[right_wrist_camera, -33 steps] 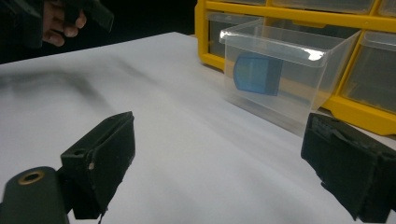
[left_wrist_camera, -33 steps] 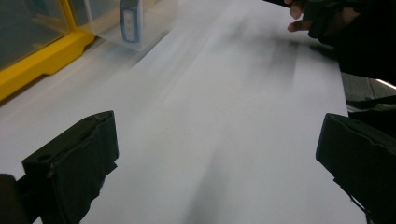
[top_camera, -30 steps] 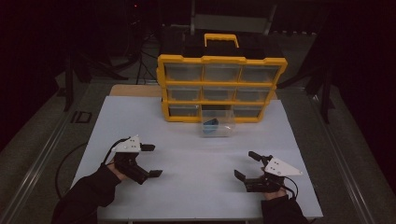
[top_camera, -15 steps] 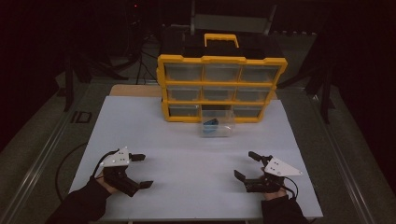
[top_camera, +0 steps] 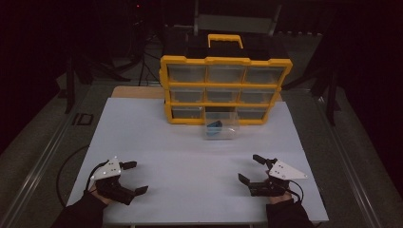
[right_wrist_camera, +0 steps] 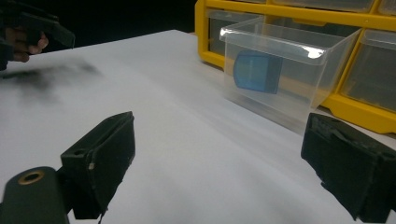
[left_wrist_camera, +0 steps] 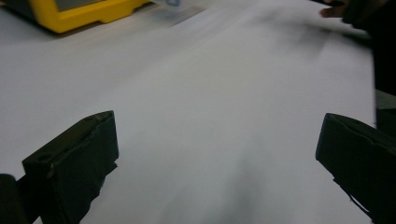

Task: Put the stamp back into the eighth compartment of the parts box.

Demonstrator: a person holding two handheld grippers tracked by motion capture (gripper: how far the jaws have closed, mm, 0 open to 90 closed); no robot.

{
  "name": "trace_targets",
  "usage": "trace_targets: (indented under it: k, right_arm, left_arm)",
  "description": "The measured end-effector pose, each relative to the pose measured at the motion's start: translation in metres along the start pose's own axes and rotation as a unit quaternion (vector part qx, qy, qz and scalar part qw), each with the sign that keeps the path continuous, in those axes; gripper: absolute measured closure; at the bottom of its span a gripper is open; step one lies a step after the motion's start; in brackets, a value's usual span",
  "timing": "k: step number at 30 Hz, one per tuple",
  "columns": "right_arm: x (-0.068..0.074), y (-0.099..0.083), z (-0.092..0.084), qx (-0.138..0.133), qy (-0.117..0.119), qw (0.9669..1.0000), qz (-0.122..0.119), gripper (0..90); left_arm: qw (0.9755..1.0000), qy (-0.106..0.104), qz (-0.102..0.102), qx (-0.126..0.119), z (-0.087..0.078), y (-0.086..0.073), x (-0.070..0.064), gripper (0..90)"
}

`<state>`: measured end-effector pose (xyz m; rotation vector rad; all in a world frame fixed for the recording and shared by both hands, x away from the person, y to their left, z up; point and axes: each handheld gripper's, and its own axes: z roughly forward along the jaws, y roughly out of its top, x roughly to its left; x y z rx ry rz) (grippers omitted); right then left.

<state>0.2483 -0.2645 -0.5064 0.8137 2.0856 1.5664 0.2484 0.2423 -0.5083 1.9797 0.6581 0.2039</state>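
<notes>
Across the whole mid scene lies the white table top (top_camera: 190, 142), biggest thing by far. Its near edge runs just under my wrists, left + right edges drop to dark floor. Most of the sheet is bare, esp. the wide stretch btw my two hands and the far side.

Far centre stands the yellow drawer cabinet (top_camera: 223, 88), upright, 3 rows of clear drawers, black-and-yellow handle on top. It sits at the far edge of the sheet, w/ strips of bare sheet left + right of it.

Just in front of the cabinet's bottom row, centre slot, is the clear drawer (top_camera: 221, 128), pulled out onto the sheet. Whether its back end is still in the slot, can't tell. From the right gripper view its open rim (right_wrist_camera: 280, 44) faces up, walls see-through. Inside rests a blue block (right_wrist_camera: 256, 71), against the far-left part of the bin.

My right gripper (top_camera: 251, 168) is near-right, close to the near edge, well apart from the drawer; jaws spread wide, nothing btw them. My left gripper (top_camera: 134, 177) is near-left, close to the left + near edges; jaws also wide apart, bare sheet btw them in the left gripper view. Both point inward-ish, roomy gap btw the two.
</notes>
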Motion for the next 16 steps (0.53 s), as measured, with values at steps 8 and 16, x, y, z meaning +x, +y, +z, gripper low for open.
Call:
trace_targets:
  k: [8, 16]
  right_arm:
    - [0.0002, -0.0006, 0.0008, 0.003, 0.002, 1.0000, -0.002, 10.0]
    - [0.0002, -0.0011, 0.0012, 0.006, 0.002, 1.0000, -0.002, 10.0]
  left_arm:
    - [0.9998, 0.019, -0.006, -0.003, 0.0012, -0.0068, -0.0013, 0.1]
    - [0.9999, 0.014, -0.009, -0.005, 0.0032, -0.0069, -0.0019, 0.1]
